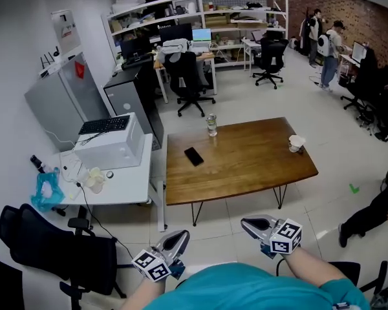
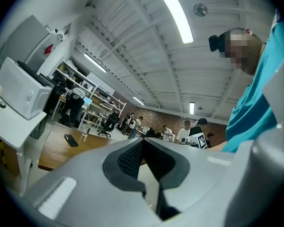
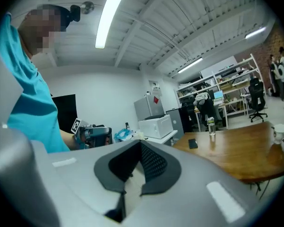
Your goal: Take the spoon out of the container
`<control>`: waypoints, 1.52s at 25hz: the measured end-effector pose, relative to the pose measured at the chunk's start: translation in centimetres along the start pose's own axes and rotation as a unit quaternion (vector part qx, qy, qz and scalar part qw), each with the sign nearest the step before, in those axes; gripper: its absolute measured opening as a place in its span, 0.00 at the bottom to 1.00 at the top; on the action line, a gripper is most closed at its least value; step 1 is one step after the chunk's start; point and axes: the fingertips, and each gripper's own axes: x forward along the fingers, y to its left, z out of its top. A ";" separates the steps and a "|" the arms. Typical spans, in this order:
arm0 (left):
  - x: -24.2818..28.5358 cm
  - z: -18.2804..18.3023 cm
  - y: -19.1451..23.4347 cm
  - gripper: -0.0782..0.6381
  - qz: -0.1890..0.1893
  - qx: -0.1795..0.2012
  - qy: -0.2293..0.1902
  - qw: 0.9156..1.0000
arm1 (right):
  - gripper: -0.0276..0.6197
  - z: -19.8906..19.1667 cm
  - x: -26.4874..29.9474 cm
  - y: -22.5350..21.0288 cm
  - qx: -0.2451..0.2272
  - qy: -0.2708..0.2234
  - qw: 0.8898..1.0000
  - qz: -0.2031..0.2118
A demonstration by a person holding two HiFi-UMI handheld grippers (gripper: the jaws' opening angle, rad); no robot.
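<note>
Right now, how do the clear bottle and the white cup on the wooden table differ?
The clear bottle is see-through, tall and narrow; the white cup is opaque, shorter and wider. The bottle stands by the table's far edge; the cup stands at its right end. Both stand upright on the wooden table.

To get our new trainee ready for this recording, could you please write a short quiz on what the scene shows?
1. True or false: the black phone lies on the wooden table.
2. In the head view, where on the table does the white cup stand? A) near its right end B) near its left end C) beside the phone
3. What do the left tool and the right tool hold?
Key: 1 true. 2 A. 3 Nothing; both are shut and empty, short of the table.
</note>
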 end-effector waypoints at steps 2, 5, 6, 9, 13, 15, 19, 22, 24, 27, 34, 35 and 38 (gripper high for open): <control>1.6 -0.8 0.3 0.11 -0.008 -0.001 0.007 1.000 | 0.05 0.0 -0.6 -2.0 0.001 -0.003 1.000 -0.008; 3.7 -1.9 2.3 0.11 -0.017 -0.002 0.013 1.000 | 0.05 -0.1 -0.1 -5.1 0.002 -0.010 1.000 -0.014; 4.3 -2.3 3.4 0.11 -0.019 -0.004 0.013 1.000 | 0.05 -0.1 0.6 -6.2 0.002 -0.012 1.000 -0.016; 6.5 -3.2 7.7 0.11 -0.028 -0.004 0.013 1.000 | 0.05 -0.3 3.6 -10.0 0.004 -0.015 1.000 -0.016; 9.6 -4.0 15.7 0.11 -0.044 -0.007 0.011 0.999 | 0.05 -0.4 8.9 -15.5 -0.005 -0.007 1.000 -0.020; 11.3 -4.3 19.8 0.11 -0.060 -0.006 0.013 0.998 | 0.05 -0.4 11.8 -18.7 -0.004 -0.005 1.000 -0.028; 14.8 -4.0 24.2 0.11 -0.075 -0.020 0.018 0.997 | 0.05 -0.2 14.8 -23.2 0.001 0.001 0.999 -0.037; 17.3 -4.8 25.4 0.11 -0.080 -0.024 0.016 0.996 | 0.05 -0.5 14.5 -26.4 0.002 0.004 0.999 -0.040; 19.3 -5.8 25.9 0.11 -0.081 -0.024 0.017 0.996 | 0.05 -0.9 13.6 -28.9 0.005 0.003 0.999 -0.044; 22.6 -7.1 25.6 0.11 -0.077 -0.021 0.019 0.997 | 0.05 -1.1 11.2 -32.3 0.011 -0.001 0.999 -0.045; 34.8 -11.9 19.9 0.11 -0.025 0.011 0.013 1.000 | 0.05 -0.7 -1.7 -41.2 0.013 -0.011 1.000 -0.004; 37.1 -12.9 19.2 0.11 -0.009 0.012 0.015 1.000 | 0.05 -0.5 -4.0 -42.8 0.015 -0.011 1.000 0.000; 44.2 -15.4 17.3 0.11 0.024 -0.009 0.018 1.000 | 0.05 0.9 -9.9 -47.0 0.011 0.001 1.000 0.018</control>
